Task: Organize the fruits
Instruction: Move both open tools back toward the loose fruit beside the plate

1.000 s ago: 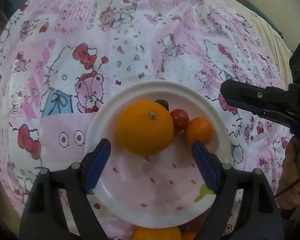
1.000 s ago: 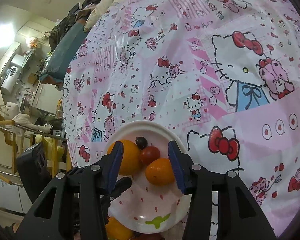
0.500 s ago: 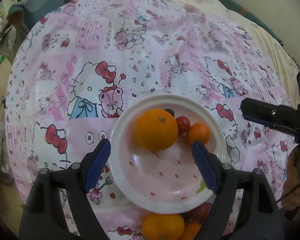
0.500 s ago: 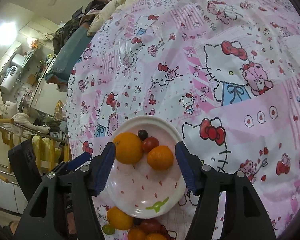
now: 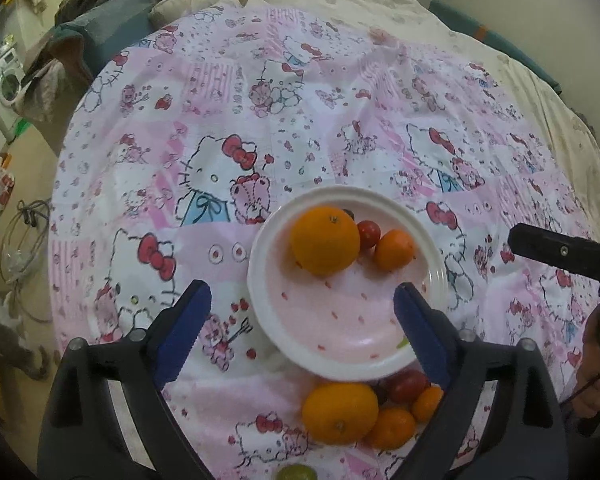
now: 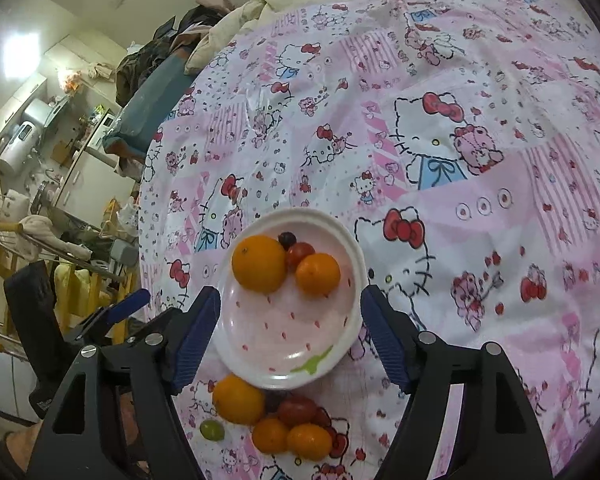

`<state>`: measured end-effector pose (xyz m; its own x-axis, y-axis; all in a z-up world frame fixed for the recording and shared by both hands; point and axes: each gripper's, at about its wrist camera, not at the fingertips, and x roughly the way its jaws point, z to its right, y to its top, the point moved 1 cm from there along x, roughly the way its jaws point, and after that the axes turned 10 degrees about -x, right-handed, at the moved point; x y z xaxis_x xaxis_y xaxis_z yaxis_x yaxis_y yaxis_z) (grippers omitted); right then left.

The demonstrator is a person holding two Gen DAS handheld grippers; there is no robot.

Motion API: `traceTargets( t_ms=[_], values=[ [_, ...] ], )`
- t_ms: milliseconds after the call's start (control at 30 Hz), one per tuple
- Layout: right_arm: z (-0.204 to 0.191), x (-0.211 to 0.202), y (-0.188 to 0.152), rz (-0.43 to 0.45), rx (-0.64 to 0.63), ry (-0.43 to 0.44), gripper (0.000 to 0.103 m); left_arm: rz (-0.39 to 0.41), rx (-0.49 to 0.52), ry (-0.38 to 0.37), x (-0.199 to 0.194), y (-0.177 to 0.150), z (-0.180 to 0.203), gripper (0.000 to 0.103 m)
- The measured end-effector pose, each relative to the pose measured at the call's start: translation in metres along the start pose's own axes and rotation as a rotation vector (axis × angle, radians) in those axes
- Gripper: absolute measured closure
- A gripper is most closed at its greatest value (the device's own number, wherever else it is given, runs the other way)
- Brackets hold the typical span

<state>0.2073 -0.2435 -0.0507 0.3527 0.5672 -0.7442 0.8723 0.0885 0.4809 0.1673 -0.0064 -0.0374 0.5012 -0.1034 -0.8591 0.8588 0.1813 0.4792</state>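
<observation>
Fruit, sorted in two groups on a bed spread with a pink cartoon-cat sheet.

Plate: white, round, pink-speckled inside with a green mark near its front rim; lies flat at the middle of the sheet. Contents, left to right along its far side: large orange, stem dimple up; dark grape, behind and largely hidden in the left wrist view; red cherry tomato; small mandarin. The four touch in a row. The plate's near half is bare.

Loose pile, on the sheet just in front of the plate: green grape at far left, apart; second large orange; red tomato; three small orange fruits clustered at the right, touching.

Left gripper: jaws wide, just opening further, nothing between the blue pads; it hangs above the plate's near edge.

Right gripper: jaws apart, just opening, pads clear of the plate rim they straddle, nothing held.

Surroundings: rumpled cream quilt beyond the sheet; cluttered room and washing machine at far left.
</observation>
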Motion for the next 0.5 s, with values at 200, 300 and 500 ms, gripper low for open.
traceTargets(
  t_ms=[200, 300, 500],
  values=[
    [-0.012, -0.016, -0.023, 0.004, -0.018, 0.003, 0.028, 0.037, 0.005, -0.014, -0.023, -0.016, 0.000, 0.012],
    [-0.017, -0.025, -0.037, 0.009, -0.017, 0.013, 0.028, 0.035, 0.014, 0.002, -0.031, -0.026, 0.000, 0.012],
    [-0.024, -0.035, -0.061, 0.002, -0.020, 0.019, 0.028, 0.026, -0.008, 0.011, -0.044, -0.046, -0.005, 0.012]
  ],
)
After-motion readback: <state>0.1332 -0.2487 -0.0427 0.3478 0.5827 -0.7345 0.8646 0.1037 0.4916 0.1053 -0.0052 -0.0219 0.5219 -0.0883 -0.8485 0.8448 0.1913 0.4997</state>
